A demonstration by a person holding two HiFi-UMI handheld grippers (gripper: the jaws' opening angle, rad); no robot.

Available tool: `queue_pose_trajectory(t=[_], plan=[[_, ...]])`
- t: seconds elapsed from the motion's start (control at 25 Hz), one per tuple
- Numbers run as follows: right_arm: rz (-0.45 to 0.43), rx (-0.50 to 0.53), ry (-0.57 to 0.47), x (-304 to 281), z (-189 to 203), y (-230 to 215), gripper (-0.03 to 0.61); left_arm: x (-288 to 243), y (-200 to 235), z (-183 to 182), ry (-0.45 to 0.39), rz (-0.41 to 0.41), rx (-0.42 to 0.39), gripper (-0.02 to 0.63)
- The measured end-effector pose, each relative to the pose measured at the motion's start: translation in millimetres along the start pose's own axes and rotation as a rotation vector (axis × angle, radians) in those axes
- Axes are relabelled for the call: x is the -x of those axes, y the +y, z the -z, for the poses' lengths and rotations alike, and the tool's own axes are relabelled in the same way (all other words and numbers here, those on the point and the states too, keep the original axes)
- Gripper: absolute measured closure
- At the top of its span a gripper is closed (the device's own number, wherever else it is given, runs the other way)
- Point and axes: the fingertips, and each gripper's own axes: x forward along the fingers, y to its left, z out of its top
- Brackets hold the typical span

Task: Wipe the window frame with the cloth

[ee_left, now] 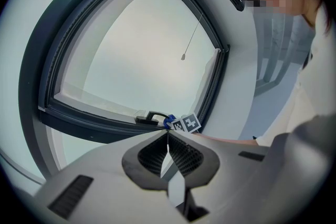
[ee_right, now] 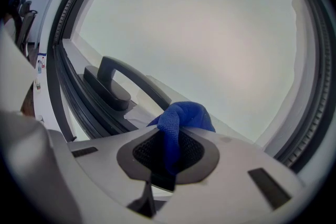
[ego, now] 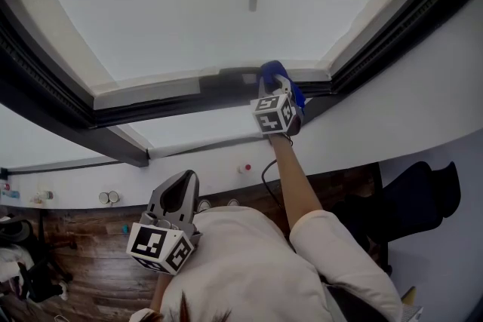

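A blue cloth (ee_right: 182, 119) is pinched between the jaws of my right gripper (ee_right: 173, 136), bunched at the tips. In the head view that gripper (ego: 273, 90) holds the cloth (ego: 275, 75) against the lower rail of the dark window frame (ego: 166, 114), just right of the black window handle (ego: 238, 77). The handle (ee_right: 112, 79) lies left of the cloth in the right gripper view. My left gripper (ego: 183, 179) hangs low near my chest, well away from the window. Its jaws (ee_left: 167, 135) are shut with nothing between them. From there I see the cloth (ee_left: 167, 121) and frame (ee_left: 79, 124) far off.
A blind cord with a small pull (ego: 253, 2) hangs in front of the pane. Below the white sill wall is a wooden floor (ego: 90, 268) with small items (ego: 109, 197) at the wall's foot. A dark chair (ego: 423, 188) stands at the lower right.
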Motion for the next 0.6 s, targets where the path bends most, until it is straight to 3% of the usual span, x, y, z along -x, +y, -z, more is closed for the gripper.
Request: queue_pose_trajectory(t=[0.6], plan=[[-0.051,-0.209,-0.040,5.0,-11.8,16.7,0.537,26.1,11.4,2.9,-0.005,-0.037,0.017,0.603]])
